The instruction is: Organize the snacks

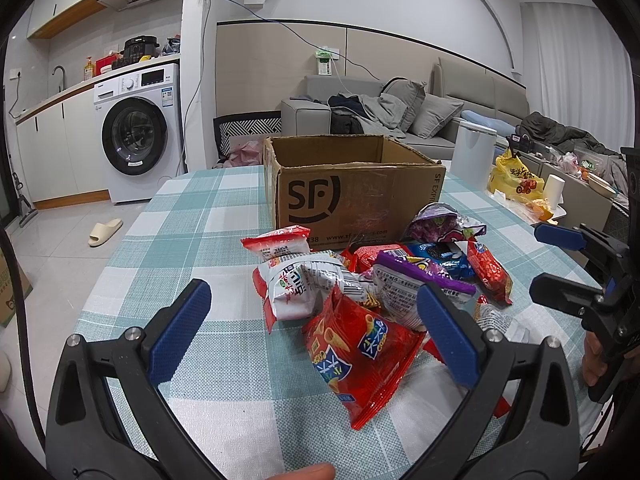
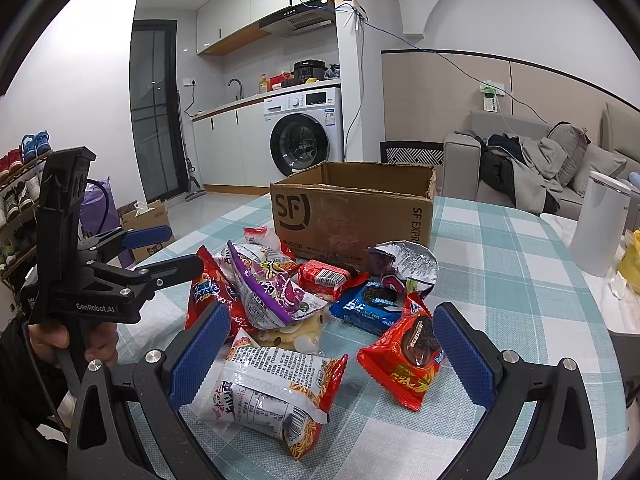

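Note:
A pile of snack packs lies on the checked tablecloth in front of an open cardboard box (image 1: 352,196) (image 2: 352,216). My left gripper (image 1: 312,288) is open just above the table, its fingers either side of a red corn-snack bag (image 1: 360,356) and a white pack (image 1: 296,288). My right gripper (image 2: 332,309) is open too, over a white noodle-snack pack (image 2: 272,392), with a red cookie pack (image 2: 404,360) by its right finger. Each gripper shows in the other's view, the right gripper (image 1: 538,258) and the left gripper (image 2: 182,248), both empty.
A blue cookie pack (image 2: 368,308), purple bags (image 2: 272,292) and other red packs fill the pile's middle. A white canister (image 2: 600,224) and a yellow bag (image 1: 516,180) stand at the table's right. A washing machine (image 1: 136,132) and a sofa (image 1: 400,112) lie beyond.

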### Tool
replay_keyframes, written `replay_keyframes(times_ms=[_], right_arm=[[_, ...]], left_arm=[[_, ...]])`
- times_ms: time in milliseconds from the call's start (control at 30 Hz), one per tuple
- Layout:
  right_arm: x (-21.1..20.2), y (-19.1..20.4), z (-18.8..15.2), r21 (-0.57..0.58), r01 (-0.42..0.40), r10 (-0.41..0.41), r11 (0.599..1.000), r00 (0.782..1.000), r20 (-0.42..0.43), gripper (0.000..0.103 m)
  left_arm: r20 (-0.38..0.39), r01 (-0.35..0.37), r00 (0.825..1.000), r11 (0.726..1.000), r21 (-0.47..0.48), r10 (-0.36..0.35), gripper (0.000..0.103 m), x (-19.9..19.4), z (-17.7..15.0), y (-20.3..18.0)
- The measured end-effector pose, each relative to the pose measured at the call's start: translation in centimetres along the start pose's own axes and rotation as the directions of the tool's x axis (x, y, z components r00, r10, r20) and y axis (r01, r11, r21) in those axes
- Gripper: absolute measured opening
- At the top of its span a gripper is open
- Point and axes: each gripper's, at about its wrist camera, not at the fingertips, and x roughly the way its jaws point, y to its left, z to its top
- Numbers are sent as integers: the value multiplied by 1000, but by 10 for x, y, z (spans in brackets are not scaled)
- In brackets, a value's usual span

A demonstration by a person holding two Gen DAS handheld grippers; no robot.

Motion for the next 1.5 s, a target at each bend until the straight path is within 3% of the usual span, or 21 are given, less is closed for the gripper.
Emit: replay_keyframes(times_ms=[1500], right_arm=[[9,-8,0,31,40,-39,999,999,-36,103]], left_arm=[[6,-3,1000,1000,23,3,103,2,-2,-2]])
